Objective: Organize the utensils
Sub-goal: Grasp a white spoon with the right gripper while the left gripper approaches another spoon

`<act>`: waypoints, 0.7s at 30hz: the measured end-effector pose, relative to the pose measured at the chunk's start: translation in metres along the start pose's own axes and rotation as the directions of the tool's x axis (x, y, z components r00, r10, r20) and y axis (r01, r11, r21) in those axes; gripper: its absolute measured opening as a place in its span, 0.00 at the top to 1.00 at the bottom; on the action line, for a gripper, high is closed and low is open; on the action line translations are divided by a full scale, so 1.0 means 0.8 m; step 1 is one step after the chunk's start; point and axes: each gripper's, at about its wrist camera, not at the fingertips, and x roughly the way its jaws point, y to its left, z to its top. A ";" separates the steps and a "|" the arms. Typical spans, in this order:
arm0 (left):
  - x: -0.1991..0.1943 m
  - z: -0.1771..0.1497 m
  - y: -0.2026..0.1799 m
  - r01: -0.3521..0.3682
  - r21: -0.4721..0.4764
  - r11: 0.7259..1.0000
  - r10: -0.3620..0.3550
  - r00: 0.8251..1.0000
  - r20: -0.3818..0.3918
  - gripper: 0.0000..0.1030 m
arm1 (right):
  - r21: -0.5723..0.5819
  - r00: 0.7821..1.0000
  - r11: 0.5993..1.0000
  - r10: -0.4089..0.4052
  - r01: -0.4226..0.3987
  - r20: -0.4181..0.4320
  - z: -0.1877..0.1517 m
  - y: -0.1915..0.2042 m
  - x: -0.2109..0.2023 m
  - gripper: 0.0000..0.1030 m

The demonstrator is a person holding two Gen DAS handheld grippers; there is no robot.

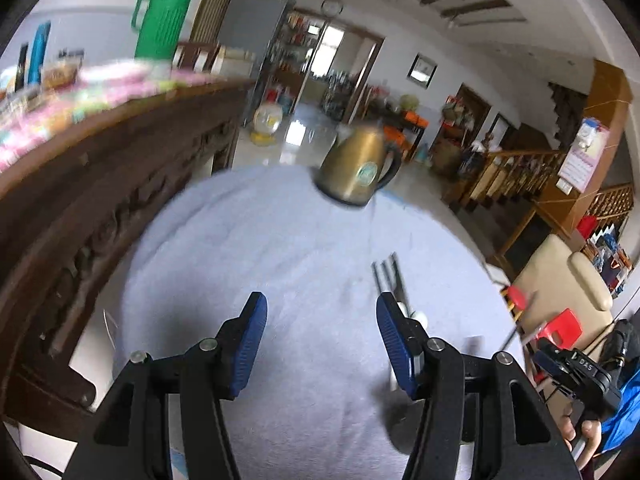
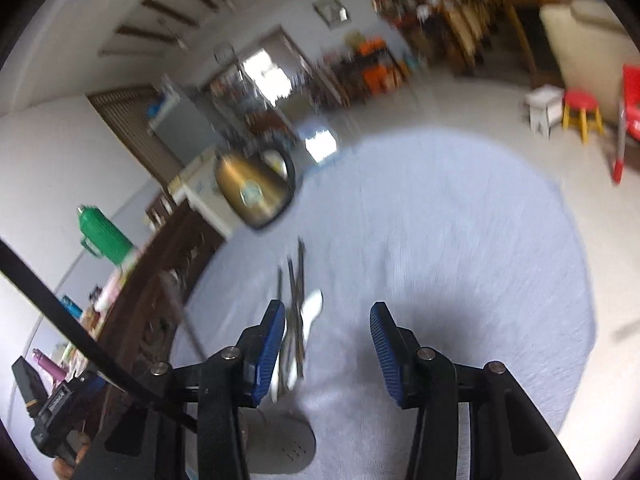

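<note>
A small heap of utensils (image 1: 387,276) lies on the round table's pale blue cloth (image 1: 280,240): metal fork tines, thin metal sticks and a white spoon (image 2: 312,306). My left gripper (image 1: 320,300) is open and empty over bare cloth, and the heap shows just past its right finger, partly hidden by it. My right gripper (image 2: 327,306) is also open with nothing between its pads. The utensils (image 2: 296,292) lie beside and behind its left finger. At the right edge of the left wrist view, a hand holds the right gripper (image 1: 576,372). Both views are blurred.
A gold kettle (image 1: 356,168) stands at the far side of the table. A dark carved sideboard (image 1: 100,200) with a green thermos (image 1: 164,16) runs along the left. A grey perforated object (image 2: 280,444) lies under my right gripper. Red stools (image 2: 582,114) stand on the floor beyond.
</note>
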 end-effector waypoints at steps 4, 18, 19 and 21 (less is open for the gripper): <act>0.068 -0.011 0.026 0.008 -0.046 0.999 -0.014 0.992 -0.129 0.44 | 0.005 0.989 1.000 0.001 -0.001 -0.145 -0.003 -0.015 0.067 0.57; 0.230 -0.006 -0.013 0.108 0.048 0.993 -0.084 0.934 -0.348 0.44 | -0.044 0.898 0.999 -0.030 0.012 -0.438 0.029 0.037 0.251 0.57; 0.237 -0.005 -0.018 0.110 0.061 0.992 -0.082 0.932 -0.353 0.44 | -0.062 0.896 0.998 -0.054 0.030 -0.441 0.030 0.042 0.258 0.57; 0.252 -0.001 -0.032 0.123 0.083 0.989 -0.085 0.927 -0.365 0.44 | -0.103 0.890 0.993 -0.100 0.060 -0.444 0.032 0.052 0.272 0.57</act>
